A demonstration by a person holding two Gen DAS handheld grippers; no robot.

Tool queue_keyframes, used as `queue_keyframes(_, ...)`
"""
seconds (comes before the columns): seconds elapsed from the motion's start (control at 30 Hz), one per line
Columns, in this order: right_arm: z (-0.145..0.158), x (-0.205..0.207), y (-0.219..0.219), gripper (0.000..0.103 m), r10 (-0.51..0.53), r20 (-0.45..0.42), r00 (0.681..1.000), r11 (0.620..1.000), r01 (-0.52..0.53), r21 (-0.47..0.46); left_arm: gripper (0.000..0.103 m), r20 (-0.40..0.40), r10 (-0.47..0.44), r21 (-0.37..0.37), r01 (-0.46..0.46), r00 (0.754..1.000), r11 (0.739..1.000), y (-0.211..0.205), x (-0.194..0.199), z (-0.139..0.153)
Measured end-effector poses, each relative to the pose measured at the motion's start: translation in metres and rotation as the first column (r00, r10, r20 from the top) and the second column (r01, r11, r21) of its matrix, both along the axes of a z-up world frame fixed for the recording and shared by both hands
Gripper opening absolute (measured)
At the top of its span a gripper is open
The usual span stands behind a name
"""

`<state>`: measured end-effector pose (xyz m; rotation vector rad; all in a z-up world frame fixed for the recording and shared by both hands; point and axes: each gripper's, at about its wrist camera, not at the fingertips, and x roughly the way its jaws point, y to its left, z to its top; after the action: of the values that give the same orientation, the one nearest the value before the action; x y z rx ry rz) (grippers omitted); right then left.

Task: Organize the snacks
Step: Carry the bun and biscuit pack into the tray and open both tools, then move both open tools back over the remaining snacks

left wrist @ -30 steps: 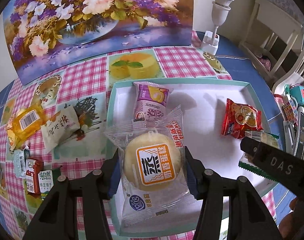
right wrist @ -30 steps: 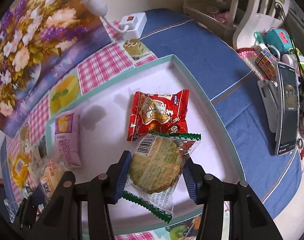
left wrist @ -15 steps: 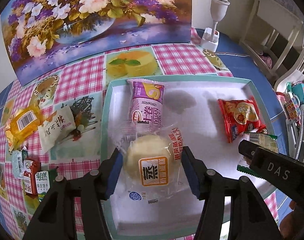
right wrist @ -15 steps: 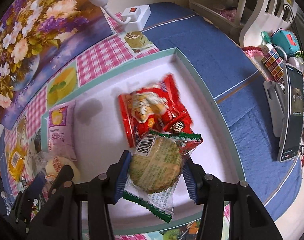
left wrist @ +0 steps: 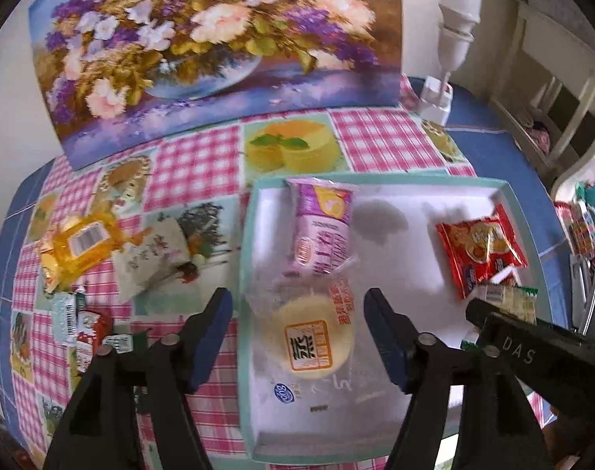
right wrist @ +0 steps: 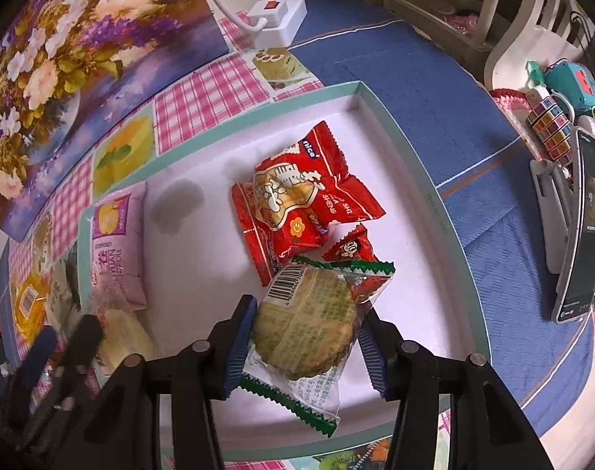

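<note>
A white tray with a teal rim [left wrist: 380, 184] [right wrist: 411, 156] holds a purple cake packet [left wrist: 323, 227] [right wrist: 117, 243] and a red snack packet [left wrist: 479, 246] [right wrist: 297, 199]. A clear-wrapped yellow steamed cake [left wrist: 317, 333] [right wrist: 123, 331] lies on the tray's floor between the jaws of my left gripper [left wrist: 299, 331], which are opening and stand clear of the wrapper on both sides. My right gripper [right wrist: 303, 342] is shut on a round green-edged biscuit packet [right wrist: 309, 329], held just above the tray's near right part, beside a small red packet [right wrist: 350, 248].
Loose snacks lie left of the tray on the checked cloth: a yellow packet [left wrist: 82, 243], a white packet [left wrist: 152, 258], and small packs [left wrist: 86, 321]. A flower painting [left wrist: 219, 39] stands behind. A white power strip [right wrist: 276, 19] and a phone on a stand [right wrist: 583, 235] sit to the right.
My left gripper's jaws have spread apart and let go of the steamed cake, which now rests lower on the tray. The red packet has shifted and tilted. The right gripper keeps its hold on the biscuit packet.
</note>
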<state>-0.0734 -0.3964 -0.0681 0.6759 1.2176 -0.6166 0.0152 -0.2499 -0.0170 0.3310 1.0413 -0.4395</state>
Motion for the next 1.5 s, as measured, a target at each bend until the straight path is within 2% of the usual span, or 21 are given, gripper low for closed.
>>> queue_keyframes(0.13, -0.001, 0.003, 0.000, 0.056, 0.008, 0.003, 1.000, 1.000, -0.008, 0.007, 0.072, 0.005, 0.043, -0.026, -0.043, 0.999, 0.999, 0.009, 0.005, 0.006)
queue_keyframes(0.2, 0.001, 0.004, -0.001, 0.063, 0.013, 0.007, 1.000, 1.000, -0.013, 0.001, 0.072, 0.010, 0.069, -0.026, -0.069, 0.998, 0.997, 0.013, 0.008, 0.006)
queue_keyframes(0.27, 0.003, 0.004, -0.002, 0.065, 0.024, 0.010, 1.000, 1.000, -0.024, -0.005, 0.073, 0.005, 0.100, -0.028, -0.100, 0.995, 0.995, 0.018, 0.011, 0.005)
queue_keyframes(0.43, 0.009, 0.007, -0.002, 0.068, 0.052, 0.019, 0.998, 0.999, -0.051, -0.012, 0.073, -0.029, 0.199, -0.030, -0.200, 0.980, 0.979, 0.036, 0.022, -0.001)
queue_keyframes(0.5, 0.011, 0.009, -0.001, 0.071, 0.064, 0.021, 0.998, 0.998, -0.063, -0.020, 0.073, -0.046, 0.244, -0.038, -0.246, 0.969, 0.969, 0.045, 0.027, -0.003)
queue_keyframes(0.57, 0.013, 0.011, 0.001, 0.073, 0.073, 0.029, 0.997, 0.997, -0.072, -0.029, 0.087, -0.070, 0.303, -0.050, -0.307, 0.950, 0.950, 0.058, 0.033, -0.006)
queue_keyframes(0.6, 0.015, 0.013, 0.003, 0.076, 0.080, 0.036, 0.996, 0.996, -0.079, -0.037, 0.088, -0.076, 0.323, -0.053, -0.327, 0.943, 0.943, 0.063, 0.035, -0.007)
queue_keyframes(0.7, 0.019, 0.018, 0.010, 0.085, 0.108, 0.055, 0.993, 0.993, -0.105, -0.059, 0.088, -0.080, 0.391, -0.032, -0.395, 0.917, 0.918, 0.081, 0.042, -0.010)
queue_keyframes(0.93, 0.027, 0.028, 0.029, 0.086, 0.160, 0.097, 0.982, 0.986, -0.154, -0.066, 0.088, -0.070, 0.493, 0.001, -0.494, 0.867, 0.870, 0.118, 0.051, -0.012)
queue_keyframes(0.97, 0.027, 0.031, 0.032, 0.088, 0.168, 0.099, 0.981, 0.985, -0.161, -0.069, 0.088, -0.070, 0.505, 0.003, -0.506, 0.860, 0.863, 0.123, 0.052, -0.012)
queue_keyframes(1.0, 0.028, 0.033, 0.036, 0.098, 0.177, 0.101, 0.979, 0.983, -0.170, -0.072, 0.088, -0.070, 0.515, 0.003, -0.516, 0.855, 0.857, 0.127, 0.052, -0.012)
queue_keyframes(1.03, 0.030, 0.034, 0.040, 0.103, 0.184, 0.105, 0.977, 0.981, -0.176, -0.075, 0.088, -0.072, 0.528, -0.001, -0.530, 0.846, 0.848, 0.133, 0.053, -0.011)
queue_keyframes(1.23, 0.038, 0.047, 0.064, 0.103, 0.242, 0.136, 0.961, 0.969, -0.232, -0.090, 0.088, -0.070, 0.595, -0.029, -0.598, 0.801, 0.801, 0.167, 0.058, -0.002)
queue_keyframes(1.5, 0.054, 0.061, 0.098, 0.103, 0.262, 0.223, 0.939, 0.965, -0.251, -0.079, 0.088, 0.016, 0.649, 0.001, -0.649, 0.761, 0.761, 0.205, 0.065, 0.013)
